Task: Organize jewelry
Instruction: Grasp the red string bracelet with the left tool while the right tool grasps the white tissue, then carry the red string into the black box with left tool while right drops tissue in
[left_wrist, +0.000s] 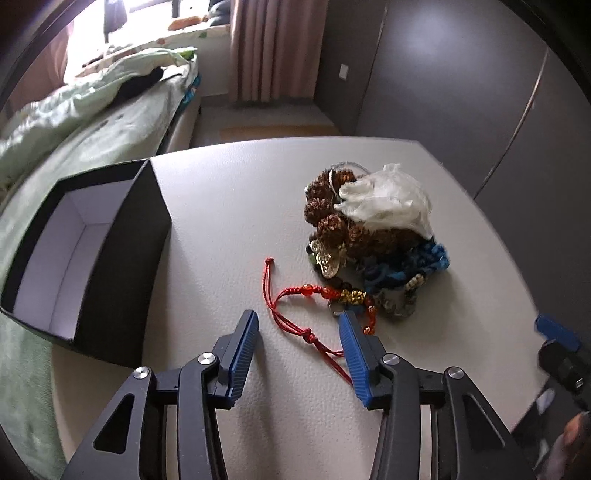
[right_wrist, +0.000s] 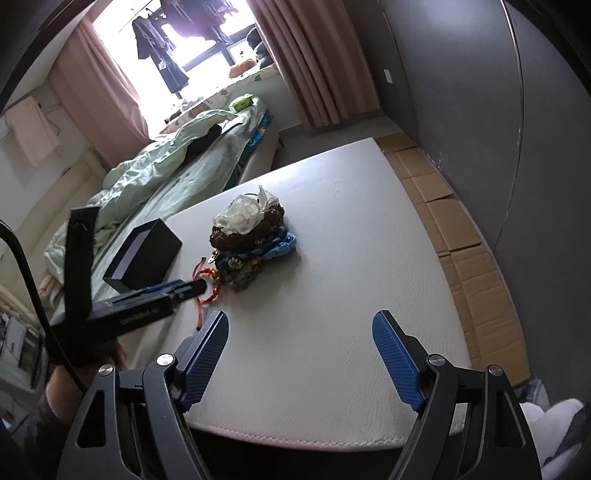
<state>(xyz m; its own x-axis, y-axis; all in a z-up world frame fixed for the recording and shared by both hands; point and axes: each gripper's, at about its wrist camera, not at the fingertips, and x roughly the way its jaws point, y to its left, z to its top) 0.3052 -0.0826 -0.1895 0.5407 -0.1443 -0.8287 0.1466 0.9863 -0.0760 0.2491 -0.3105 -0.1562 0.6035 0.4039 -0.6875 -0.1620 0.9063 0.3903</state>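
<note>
A heap of jewelry (left_wrist: 373, 240) lies on the white table (left_wrist: 258, 206): brown bead strings, a white gauzy piece (left_wrist: 388, 201), blue cord and a gold charm. A red cord bracelet (left_wrist: 306, 314) with orange and gold beads trails from the heap. My left gripper (left_wrist: 299, 321) is open, low over the table, its jaws on either side of the red cord. An open black box (left_wrist: 92, 258) with a white inside stands to its left. My right gripper (right_wrist: 301, 325) is open and empty above the table's near edge, well short of the heap (right_wrist: 251, 236).
A bed with a green quilt (left_wrist: 74, 122) runs along the table's left side. Flattened cardboard (right_wrist: 461, 236) covers the floor to the right, by a grey wall. The left gripper's body (right_wrist: 147, 299) reaches in from the left in the right wrist view.
</note>
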